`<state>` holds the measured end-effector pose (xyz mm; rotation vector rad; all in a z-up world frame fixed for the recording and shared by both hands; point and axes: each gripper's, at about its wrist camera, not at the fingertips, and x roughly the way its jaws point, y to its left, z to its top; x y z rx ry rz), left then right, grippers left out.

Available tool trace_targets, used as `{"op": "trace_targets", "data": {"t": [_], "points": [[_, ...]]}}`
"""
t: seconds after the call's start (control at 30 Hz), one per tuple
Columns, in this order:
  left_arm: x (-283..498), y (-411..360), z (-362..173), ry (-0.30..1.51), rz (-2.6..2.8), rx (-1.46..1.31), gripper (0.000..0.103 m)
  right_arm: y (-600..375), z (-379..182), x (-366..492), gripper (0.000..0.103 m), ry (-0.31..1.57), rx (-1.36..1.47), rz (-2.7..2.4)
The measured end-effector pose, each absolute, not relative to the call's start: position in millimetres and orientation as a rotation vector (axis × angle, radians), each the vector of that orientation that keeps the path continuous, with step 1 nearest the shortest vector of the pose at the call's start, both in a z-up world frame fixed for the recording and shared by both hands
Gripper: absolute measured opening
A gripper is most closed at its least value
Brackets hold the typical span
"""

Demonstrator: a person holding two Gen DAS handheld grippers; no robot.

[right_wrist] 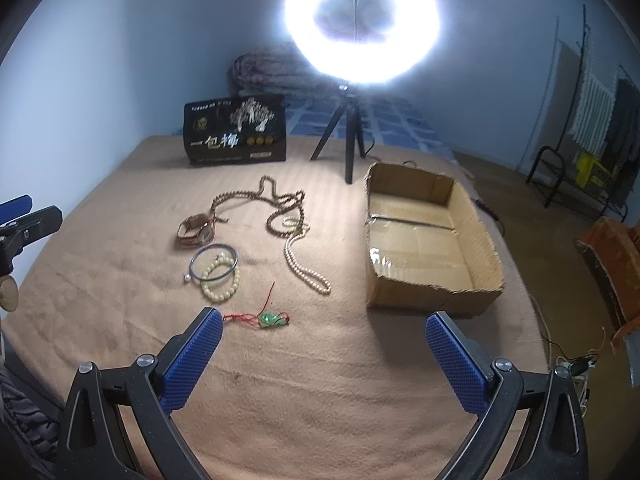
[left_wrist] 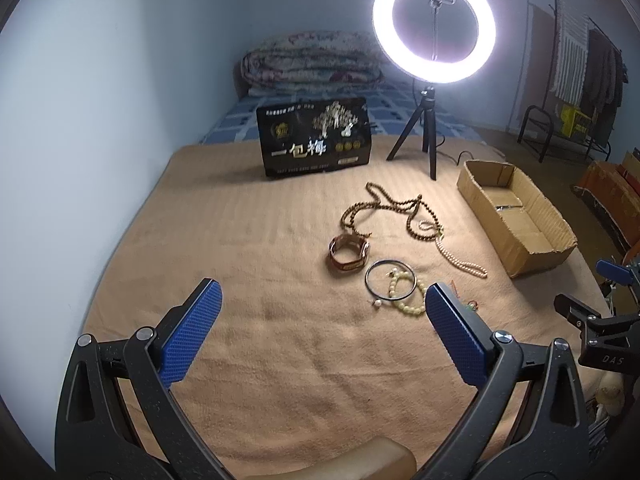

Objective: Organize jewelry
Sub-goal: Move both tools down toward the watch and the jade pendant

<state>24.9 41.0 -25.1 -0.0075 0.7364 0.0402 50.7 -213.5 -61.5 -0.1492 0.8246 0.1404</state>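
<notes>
In the left wrist view, our left hand-held gripper (left_wrist: 323,299) hangs spread wide and empty over the tan blanket-covered bed (left_wrist: 240,240). Ahead lie the long brown wooden bead strand (left_wrist: 394,204), the cream pearl necklace (left_wrist: 460,258), the reddish-brown wide bangle (left_wrist: 349,255), the thin metal bangle (left_wrist: 390,281) and the pale bead bracelet (left_wrist: 406,296).

In the right wrist view, our right hand-held gripper (right_wrist: 324,326) is likewise wide open, holding nothing. The green pendant on red cord (right_wrist: 272,318) lies just ahead. The open cardboard box (right_wrist: 480,252) appears empty, so we judge sorting not yet begun.
</notes>
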Motion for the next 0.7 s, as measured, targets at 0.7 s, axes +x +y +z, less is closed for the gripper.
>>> {"op": "trace_targets", "data": {"t": [0.7], "points": [[119.9,65.8,-79.5,0.989,0.0,-0.129,0.077,-183.7,-124.5,106.5,0.086,1.058,-0.174,0.335]]}}
